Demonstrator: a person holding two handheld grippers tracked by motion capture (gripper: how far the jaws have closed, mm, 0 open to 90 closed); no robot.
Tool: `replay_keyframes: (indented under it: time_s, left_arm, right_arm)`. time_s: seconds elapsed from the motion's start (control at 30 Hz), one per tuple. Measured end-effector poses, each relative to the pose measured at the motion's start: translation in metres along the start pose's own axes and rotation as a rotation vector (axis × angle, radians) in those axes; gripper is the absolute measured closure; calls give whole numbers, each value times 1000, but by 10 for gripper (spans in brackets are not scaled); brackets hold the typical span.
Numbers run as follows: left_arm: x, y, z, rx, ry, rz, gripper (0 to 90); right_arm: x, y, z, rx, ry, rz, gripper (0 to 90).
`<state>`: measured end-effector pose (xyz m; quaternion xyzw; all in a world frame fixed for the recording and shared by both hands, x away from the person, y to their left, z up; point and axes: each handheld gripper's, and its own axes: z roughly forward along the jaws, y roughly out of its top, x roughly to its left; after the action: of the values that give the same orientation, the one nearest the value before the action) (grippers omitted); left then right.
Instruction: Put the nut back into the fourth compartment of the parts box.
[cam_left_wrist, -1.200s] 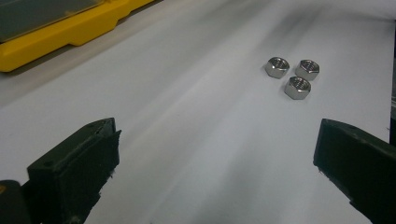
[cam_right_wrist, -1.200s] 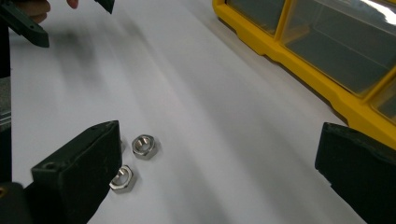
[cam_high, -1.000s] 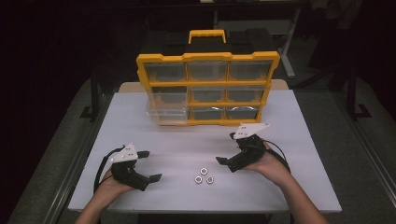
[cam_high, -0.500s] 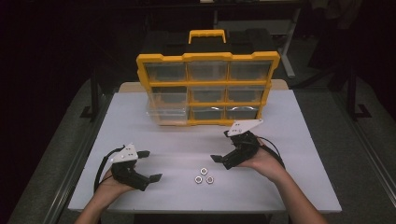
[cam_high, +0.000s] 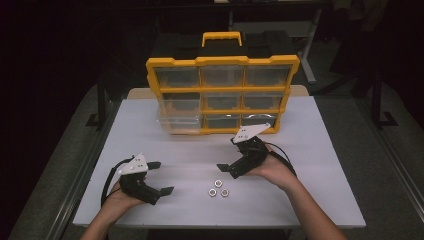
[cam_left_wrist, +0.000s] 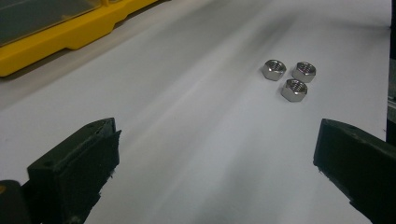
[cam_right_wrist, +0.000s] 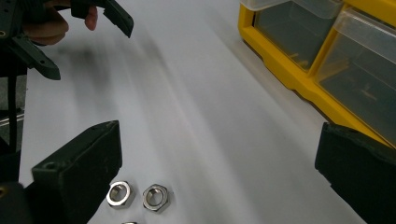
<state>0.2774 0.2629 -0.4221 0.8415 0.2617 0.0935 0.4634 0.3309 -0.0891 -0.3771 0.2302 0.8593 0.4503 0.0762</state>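
High view: a white rectangular counter (cam_high: 320, 150) carries everything. At its far edge stands a yellow plastic organiser case (cam_high: 222, 95) with clear drawer fronts in three rows and a yellow handle on top; its lower-left clear drawer (cam_high: 176, 121) sticks out a little from the frame. In the right gripper view the yellow frame and two clear drawers lie at the upper right.

The right tool (cam_high: 234, 159), black with a grey three-cornered plate on top, hovers just in front of the case, tilted down toward the counter's middle, jaws spread wide and empty. The left tool (cam_high: 161, 177), of the same build, sits near the counter's front-left part, jaws likewise spread apart and holding nothing.

Three small silver hexagonal metal nuts (cam_high: 218, 189) lie in a tight cluster on the counter between the two tools, nearer the front edge, just below the right tool's jaws. In the left gripper view the nuts (cam_left_wrist: 289, 77) lie ahead and to the right, well beyond the open jaws. In the right gripper view two of them (cam_right_wrist: 137, 195) lie beside the left jaw.
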Motion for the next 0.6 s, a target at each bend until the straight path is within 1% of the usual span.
replay_keyframes:
  time_s: [0.17, 0.23, 0.3, 0.33, 0.37, 0.47, 0.5, 0.53, 0.6]
  left_arm:
    - [1, 0, 0, -1, 0, 4, 4]
    - [0, 0, -1, -4, 0, 0, 4]
    - [0, 0, -1, -6, -1, -2, 4]
    - [0, 0, 0, -6, -1, -1, 4]
    - [1, 0, 0, -5, -2, 0, 4]
    - [0, 0, 0, -6, -4, -1, 4]
    - [0, 0, 0, -6, -4, 0, 4]
    - [0, 0, 0, -7, -4, -3, 4]
    - [0, 0, 0, -6, -5, -2, 4]
  right_arm:
    - [1, 4, 6, 12, 10, -7, 2]
    - [2, 5, 7, 17, 13, -1, 2]
    - [3, 6, 9, 11, 22, -6, 5]
    - [4, 6, 12, 26, 33, -10, 23]
    - [4, 6, 12, 26, 33, -10, 23]
    - [4, 4, 17, 58, 46, -6, 39]
    - [4, 3, 19, 77, 57, -12, 70]
    - [4, 3, 19, 77, 57, -12, 70]
    - [5, 3, 22, 94, 67, -15, 79]
